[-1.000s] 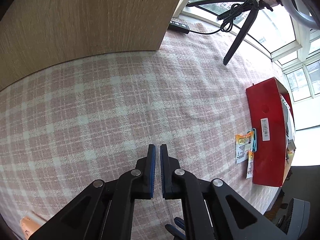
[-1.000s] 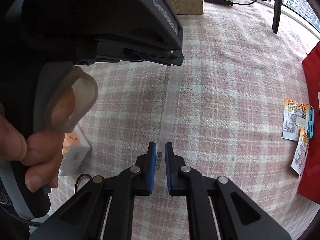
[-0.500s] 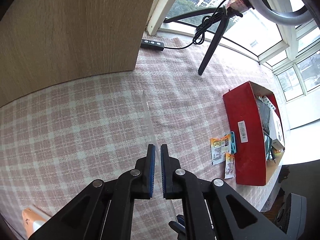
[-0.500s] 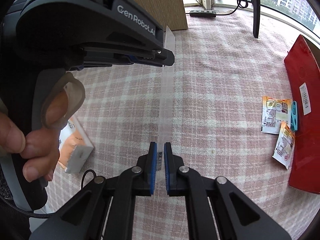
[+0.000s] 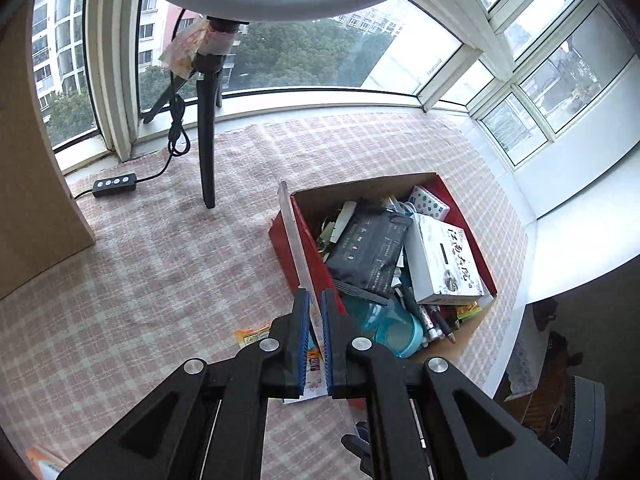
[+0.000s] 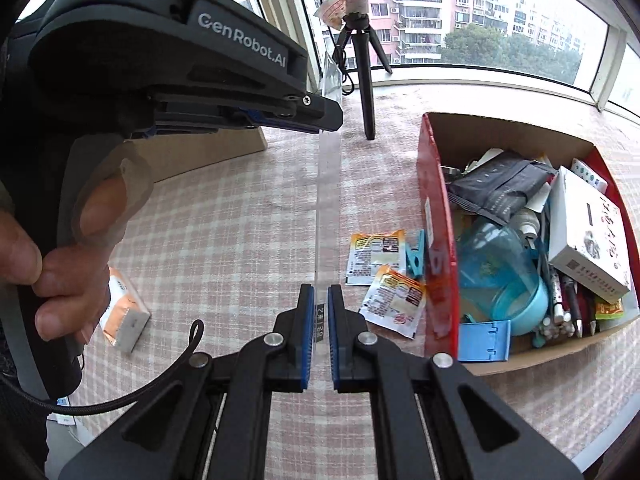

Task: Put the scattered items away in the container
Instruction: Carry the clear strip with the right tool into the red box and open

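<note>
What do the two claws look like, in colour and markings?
Both claws, left and right, have black angular fingers with blue ribbed pads and silver rivets. The left claw's dark grey body carries white lettering "GenRobot.AI" and a translucent trigger ring; a black cable loops beneath it.

Black tripod (image 5: 206,148) on checked cloth (image 5: 160,280), window (image 5: 304,56) behind

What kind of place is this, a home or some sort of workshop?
Most likely a high-rise flat's bay-window nook: curved windows face apartment blocks, a pink checked cloth covers the surface, and a red box holds household odds and ends. A ring-light tripod suggests filming.
</note>
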A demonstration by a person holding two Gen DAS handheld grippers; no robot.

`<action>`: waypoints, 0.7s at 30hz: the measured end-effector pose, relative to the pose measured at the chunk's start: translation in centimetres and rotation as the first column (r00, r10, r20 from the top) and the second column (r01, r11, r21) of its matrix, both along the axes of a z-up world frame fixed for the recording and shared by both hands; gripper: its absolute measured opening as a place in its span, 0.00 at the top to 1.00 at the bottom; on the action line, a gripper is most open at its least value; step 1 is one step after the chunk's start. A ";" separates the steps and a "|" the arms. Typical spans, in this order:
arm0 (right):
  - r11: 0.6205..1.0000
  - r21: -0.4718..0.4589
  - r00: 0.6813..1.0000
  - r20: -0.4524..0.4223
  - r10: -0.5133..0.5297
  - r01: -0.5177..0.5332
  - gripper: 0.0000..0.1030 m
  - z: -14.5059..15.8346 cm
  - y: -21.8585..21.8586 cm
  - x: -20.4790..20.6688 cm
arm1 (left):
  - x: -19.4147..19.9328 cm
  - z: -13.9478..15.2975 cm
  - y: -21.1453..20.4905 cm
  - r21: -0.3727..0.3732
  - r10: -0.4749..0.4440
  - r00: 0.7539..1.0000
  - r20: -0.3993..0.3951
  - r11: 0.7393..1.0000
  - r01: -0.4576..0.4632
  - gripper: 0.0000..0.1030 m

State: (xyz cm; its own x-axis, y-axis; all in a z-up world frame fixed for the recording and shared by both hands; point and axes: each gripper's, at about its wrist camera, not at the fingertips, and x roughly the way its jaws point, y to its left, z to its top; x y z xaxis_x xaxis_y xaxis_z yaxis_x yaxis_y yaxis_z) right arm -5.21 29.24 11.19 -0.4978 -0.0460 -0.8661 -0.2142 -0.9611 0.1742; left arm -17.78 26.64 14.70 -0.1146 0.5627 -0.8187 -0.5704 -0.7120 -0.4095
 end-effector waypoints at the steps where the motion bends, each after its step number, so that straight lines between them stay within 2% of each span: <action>1: 1.000 0.006 1.000 -0.003 -0.022 0.022 0.94 0.5 1.3 0.7 | 0.3 0.3 1.4 0.006 -0.022 1.000 0.000 1.000 0.022 0.95; 6: 0.990 0.006 0.990 -0.023 -0.140 0.140 0.94 1.7 6.8 3.2 | 1.9 1.5 8.3 0.020 -0.111 0.994 -0.016 0.994 0.111 0.95; 9: 0.980 0.002 0.979 -0.029 -0.201 0.201 0.95 1.8 9.7 3.6 | 1.6 1.4 11.4 0.006 -0.129 0.991 0.026 0.992 0.129 0.93; 11: 0.970 -0.012 0.970 -0.028 -0.241 0.241 0.95 1.4 11.5 3.4 | 1.2 1.3 11.8 -0.005 -0.107 0.993 0.055 0.994 0.108 0.92; 12: 0.962 -0.028 0.962 -0.027 -0.272 0.272 0.90 1.2 12.5 3.4 | 1.2 1.4 11.6 0.004 -0.110 0.992 0.055 0.994 0.110 0.90; 13: 0.950 -0.055 0.951 -0.024 -0.308 0.306 0.80 1.2 13.6 3.9 | 1.2 1.4 11.3 0.008 -0.118 0.992 0.048 0.993 0.118 0.87; 15: 0.941 -0.067 0.941 -0.045 -0.335 0.331 0.69 1.6 14.3 4.8 | 1.1 1.7 10.2 -0.002 -0.115 0.993 0.024 0.993 0.115 0.87; 21: 0.921 -0.118 0.918 -0.106 -0.383 0.371 0.69 2.9 15.4 7.1 | -0.5 3.1 4.1 0.016 -0.058 0.998 -0.018 0.998 0.058 0.87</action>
State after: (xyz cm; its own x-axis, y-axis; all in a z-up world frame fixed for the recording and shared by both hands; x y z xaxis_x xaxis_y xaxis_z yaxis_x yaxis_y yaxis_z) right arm 1.85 44.63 14.10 -0.5973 0.0882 -0.7971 -0.5280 -0.7914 0.3081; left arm -18.27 30.74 17.83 -0.0952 0.5821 -0.8075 -0.6178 -0.6706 -0.4106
